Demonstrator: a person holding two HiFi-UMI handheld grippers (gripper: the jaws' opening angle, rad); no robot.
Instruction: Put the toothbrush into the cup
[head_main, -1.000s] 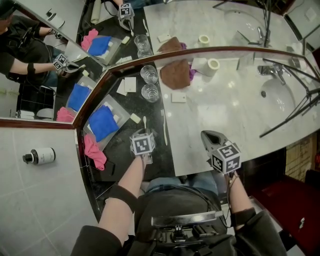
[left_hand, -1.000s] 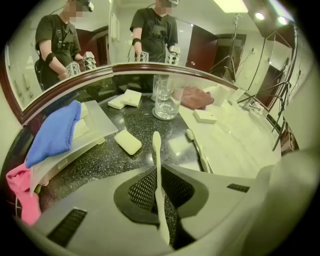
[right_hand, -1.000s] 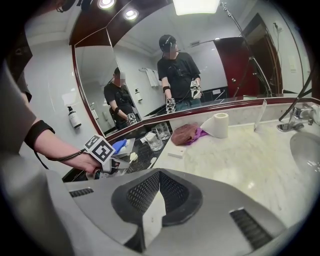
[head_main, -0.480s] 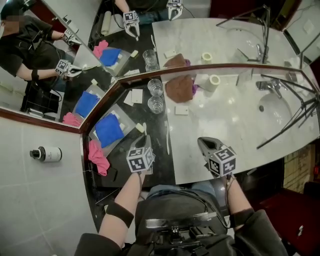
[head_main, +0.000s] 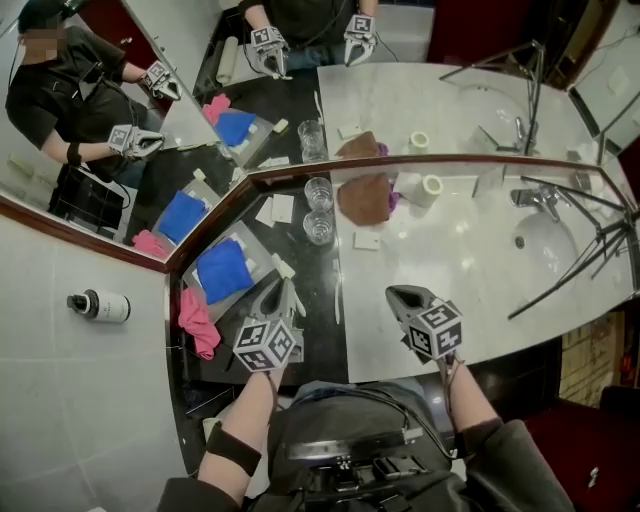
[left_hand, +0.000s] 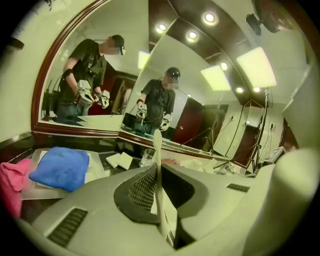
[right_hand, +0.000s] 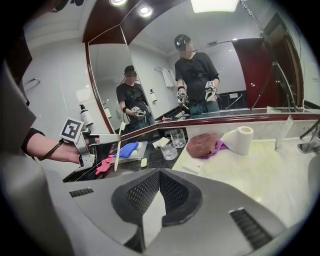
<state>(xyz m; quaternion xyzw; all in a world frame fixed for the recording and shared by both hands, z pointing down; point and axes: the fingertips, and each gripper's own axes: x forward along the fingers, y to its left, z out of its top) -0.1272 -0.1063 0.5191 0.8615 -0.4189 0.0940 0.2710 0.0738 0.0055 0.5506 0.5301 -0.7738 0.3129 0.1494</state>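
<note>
Left gripper (head_main: 278, 300) has lifted off the dark worktop (head_main: 312, 338) since a second ago. Its jaws are clamped on the toothbrush (left_hand: 157, 150), which stands roughly upright. Right gripper (head_main: 395, 294) jaws closed, empty, over the marble near its front edge. Two glass cups ahead: near cup (head_main: 319, 227), far cup (head_main: 319, 192) close to the mirror frame (head_main: 470, 159). Soap bar (head_main: 283, 266) and loose white stick (head_main: 337, 285) lie between left gripper and cups. Blue cloth (head_main: 224, 270) left, brown towel (head_main: 365, 198) right. Bare marble runs toward the sink (head_main: 545, 240).
</note>
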